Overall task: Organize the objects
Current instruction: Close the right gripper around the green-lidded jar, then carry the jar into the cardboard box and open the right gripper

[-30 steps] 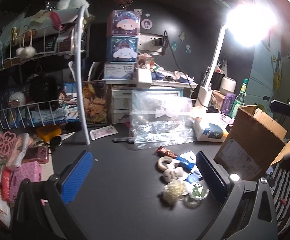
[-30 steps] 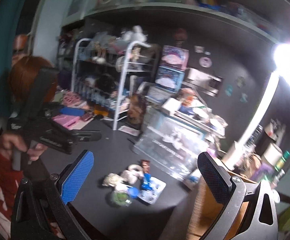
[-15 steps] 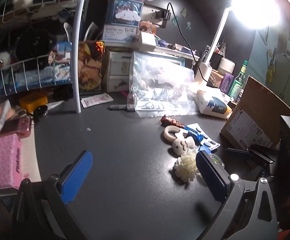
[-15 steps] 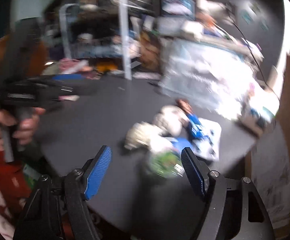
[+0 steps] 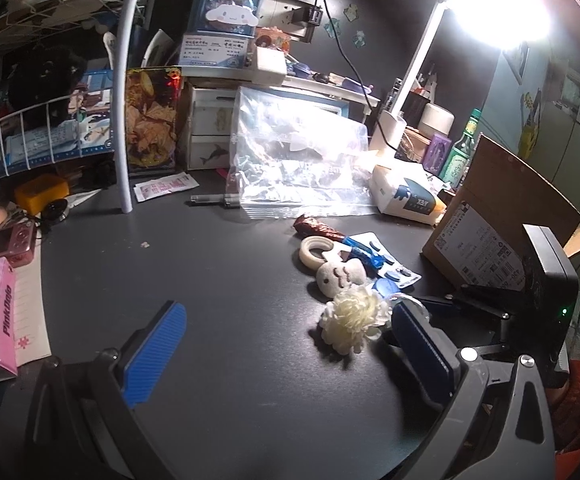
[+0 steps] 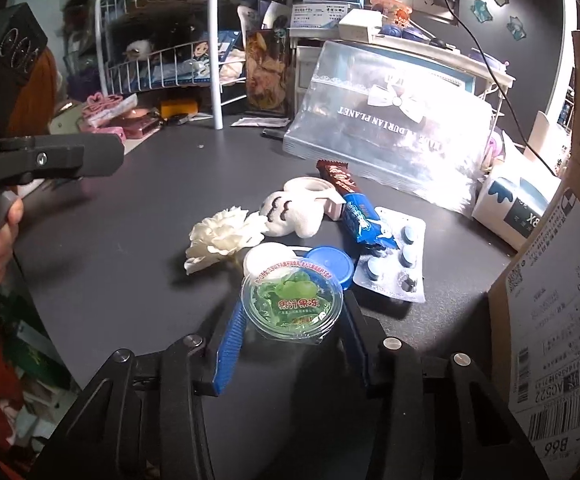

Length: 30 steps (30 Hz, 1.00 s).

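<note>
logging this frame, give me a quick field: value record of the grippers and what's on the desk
right gripper: closed around the green jelly cup
left gripper: open, empty, above the desk
beside cup: white flower, blue lid, blister pack
box: cardboard box to the right
behind pile: clear bag

A bright lamp (image 5: 498, 4) is shining from the top right corner. The wall (image 5: 390, 8) behind is looking dark. A black worktop (image 5: 217, 280) is spreading out below. A white wire rack (image 5: 49, 80) is standing on the left.
</note>
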Each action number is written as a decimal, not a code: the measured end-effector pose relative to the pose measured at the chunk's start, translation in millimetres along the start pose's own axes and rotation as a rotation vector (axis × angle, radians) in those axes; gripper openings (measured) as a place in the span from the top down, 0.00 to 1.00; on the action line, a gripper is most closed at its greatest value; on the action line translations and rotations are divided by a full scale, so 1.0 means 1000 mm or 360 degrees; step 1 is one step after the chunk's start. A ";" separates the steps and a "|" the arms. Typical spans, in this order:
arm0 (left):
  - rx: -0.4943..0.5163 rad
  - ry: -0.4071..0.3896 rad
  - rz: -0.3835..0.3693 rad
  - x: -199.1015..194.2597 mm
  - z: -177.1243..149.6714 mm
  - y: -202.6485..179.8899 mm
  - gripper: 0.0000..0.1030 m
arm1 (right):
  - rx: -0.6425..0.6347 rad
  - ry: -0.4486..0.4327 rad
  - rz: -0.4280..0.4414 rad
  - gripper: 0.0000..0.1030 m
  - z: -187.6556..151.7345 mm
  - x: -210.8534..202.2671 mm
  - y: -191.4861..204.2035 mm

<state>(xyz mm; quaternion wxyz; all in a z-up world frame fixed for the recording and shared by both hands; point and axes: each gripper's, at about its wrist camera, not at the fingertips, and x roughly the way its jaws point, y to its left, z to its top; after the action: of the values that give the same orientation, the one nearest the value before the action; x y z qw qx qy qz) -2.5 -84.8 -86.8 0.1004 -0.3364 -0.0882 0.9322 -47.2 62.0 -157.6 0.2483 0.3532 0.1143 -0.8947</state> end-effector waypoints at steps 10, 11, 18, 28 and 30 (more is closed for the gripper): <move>0.0083 0.0088 -0.0339 -0.004 0.008 -0.036 0.24 | -0.0028 -0.0120 0.0162 0.64 0.003 -0.032 0.010; 0.0091 0.0113 -0.0401 -0.006 0.011 -0.039 0.28 | -0.0044 -0.0140 0.0205 0.64 0.007 -0.038 0.013; 0.0157 0.0197 -0.0519 -0.041 0.041 -0.058 0.52 | -0.0249 -0.0287 0.0316 0.65 0.044 -0.078 0.041; 0.0388 0.0286 -0.0489 -0.058 0.109 -0.123 0.63 | -0.0316 -0.0341 0.0250 0.66 0.077 -0.126 0.026; 0.0447 0.0295 -0.0502 -0.051 0.125 -0.142 0.63 | -0.0285 -0.0336 0.0210 0.66 0.084 -0.138 0.010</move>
<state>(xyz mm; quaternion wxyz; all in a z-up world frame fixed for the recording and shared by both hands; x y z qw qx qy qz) -26.4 27.8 71.9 0.2984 -0.3854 0.0004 0.8732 -3.4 71.9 -2.1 0.3478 0.2405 0.1435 -0.8948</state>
